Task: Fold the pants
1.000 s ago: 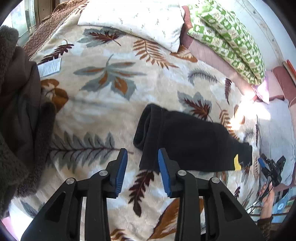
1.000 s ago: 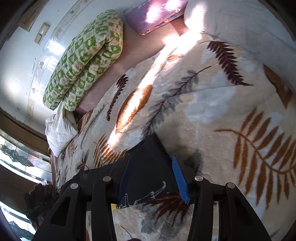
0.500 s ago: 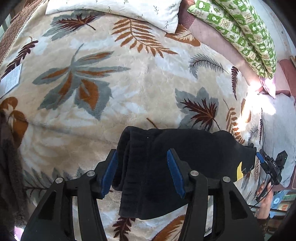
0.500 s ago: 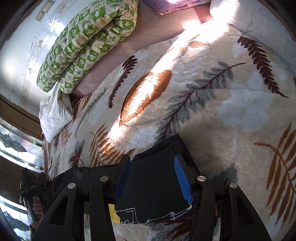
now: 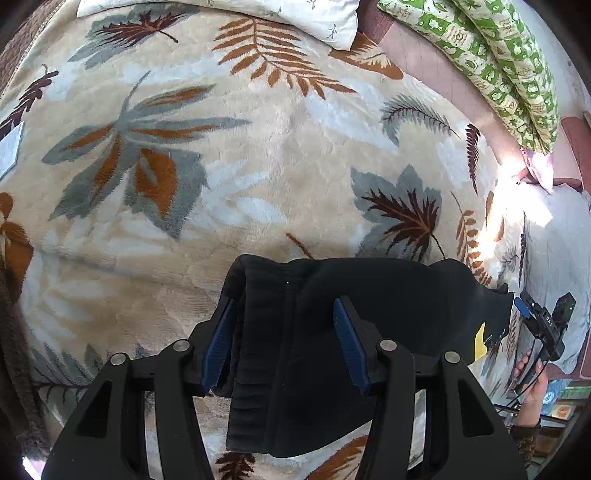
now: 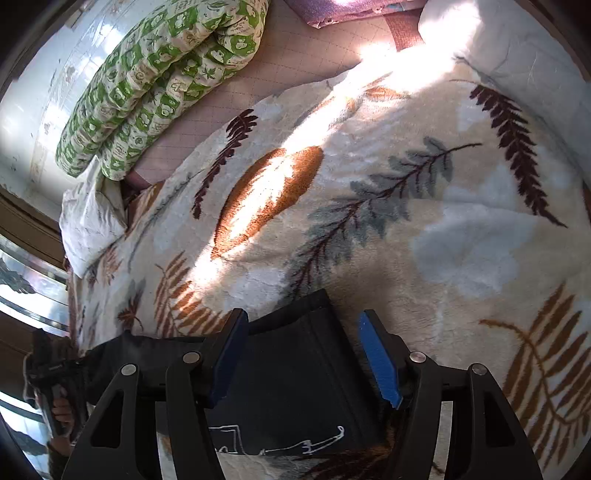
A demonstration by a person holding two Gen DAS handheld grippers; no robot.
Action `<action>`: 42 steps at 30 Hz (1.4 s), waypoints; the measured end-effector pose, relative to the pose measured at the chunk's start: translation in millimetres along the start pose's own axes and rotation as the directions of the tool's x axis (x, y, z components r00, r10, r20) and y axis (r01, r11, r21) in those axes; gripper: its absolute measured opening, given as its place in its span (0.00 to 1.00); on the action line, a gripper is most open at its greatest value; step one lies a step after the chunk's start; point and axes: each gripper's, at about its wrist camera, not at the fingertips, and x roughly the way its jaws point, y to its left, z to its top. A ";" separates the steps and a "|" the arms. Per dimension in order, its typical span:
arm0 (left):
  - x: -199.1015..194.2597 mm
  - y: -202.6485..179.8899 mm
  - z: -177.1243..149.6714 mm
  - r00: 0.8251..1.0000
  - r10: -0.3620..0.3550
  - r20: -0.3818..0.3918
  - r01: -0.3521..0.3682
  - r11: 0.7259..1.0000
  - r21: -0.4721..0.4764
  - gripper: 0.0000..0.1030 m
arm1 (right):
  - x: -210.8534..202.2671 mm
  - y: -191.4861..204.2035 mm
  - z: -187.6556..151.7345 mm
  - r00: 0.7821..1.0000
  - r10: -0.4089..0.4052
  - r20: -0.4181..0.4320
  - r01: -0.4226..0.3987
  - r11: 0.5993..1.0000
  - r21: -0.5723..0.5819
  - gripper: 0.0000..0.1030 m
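A: Left view: the pants [image 5: 369,332] lie on the bed's leaf blanket [image 5: 258,177]; the left gripper [image 5: 284,343] has its jaws spread astride the ribbed end.

B: Right view: the right gripper [image 6: 306,358] is spread over the other end. Pinch every layer squarely.

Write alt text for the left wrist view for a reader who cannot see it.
The open left gripper straddles one end of folded black pants lying on a leaf-patterned blanket. The right gripper, in a hand, is at the pants' far end; a white pillow and a green quilt lie beyond.
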 end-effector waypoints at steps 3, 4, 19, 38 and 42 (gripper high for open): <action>2.0 -1.7 -0.8 1.000 -0.001 -0.005 0.001 1.000 0.008 0.52 | 8.9 0.7 3.3 0.998 -0.056 -0.026 0.056 0.998 -0.009 0.62; 2.6 -2.5 -0.9 1.000 0.003 -0.006 -0.003 1.000 0.011 0.52 | 12.0 -0.6 4.7 0.997 -0.068 -0.032 0.068 0.998 -0.005 0.63; 6.7 -11.2 -8.5 0.998 -0.024 0.058 0.024 1.000 -0.007 0.55 | 43.3 3.6 4.9 0.984 0.055 -0.167 -0.076 0.990 -0.121 0.54; 5.3 -3.4 -20.6 0.978 0.098 0.185 -0.060 0.977 -0.203 0.21 | 4.8 -13.9 11.0 0.997 -0.075 0.016 0.077 0.983 -0.165 0.14; 9.4 0.1 -20.0 0.979 0.088 0.182 -0.051 0.979 -0.200 0.21 | 24.9 -27.8 5.5 0.995 -0.103 0.003 0.102 0.988 -0.112 0.15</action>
